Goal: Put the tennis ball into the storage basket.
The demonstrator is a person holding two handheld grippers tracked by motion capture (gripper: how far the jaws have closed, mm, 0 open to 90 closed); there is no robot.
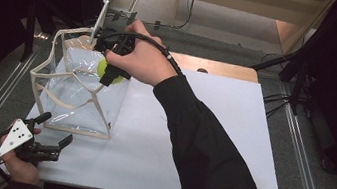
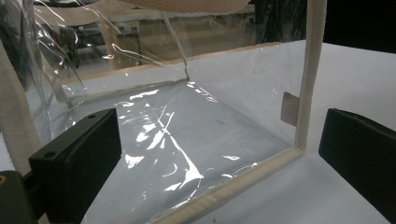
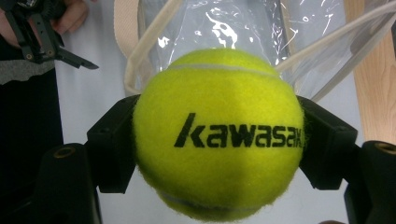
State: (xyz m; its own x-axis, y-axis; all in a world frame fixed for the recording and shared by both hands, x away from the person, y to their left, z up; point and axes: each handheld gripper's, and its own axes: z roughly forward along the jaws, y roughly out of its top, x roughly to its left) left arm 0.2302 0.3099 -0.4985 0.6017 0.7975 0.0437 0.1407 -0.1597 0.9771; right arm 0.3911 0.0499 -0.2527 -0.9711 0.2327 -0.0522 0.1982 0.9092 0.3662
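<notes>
Ball's [image 3: 218, 135] "kawasaki" print (right tongs [image 3: 218, 140] view) unreadable from above.

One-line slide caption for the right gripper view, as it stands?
Right gripper clamps a yellow Kawasaki tennis ball above the clear plastic bag with beige trim.

Inventory, by count:
- Tennis ball [image 3: 218, 135], yellow-green, printed "kawasaki": one.
- Clear plastic bag [image 1: 78, 91] with cream fabric edging and straps: one.
- Hand-held gripper: two, the left hand-held gripper [image 1: 55, 134] and the right hand-held gripper [image 1: 110, 71].
- Table [image 1: 211, 131], white top: one.
</notes>
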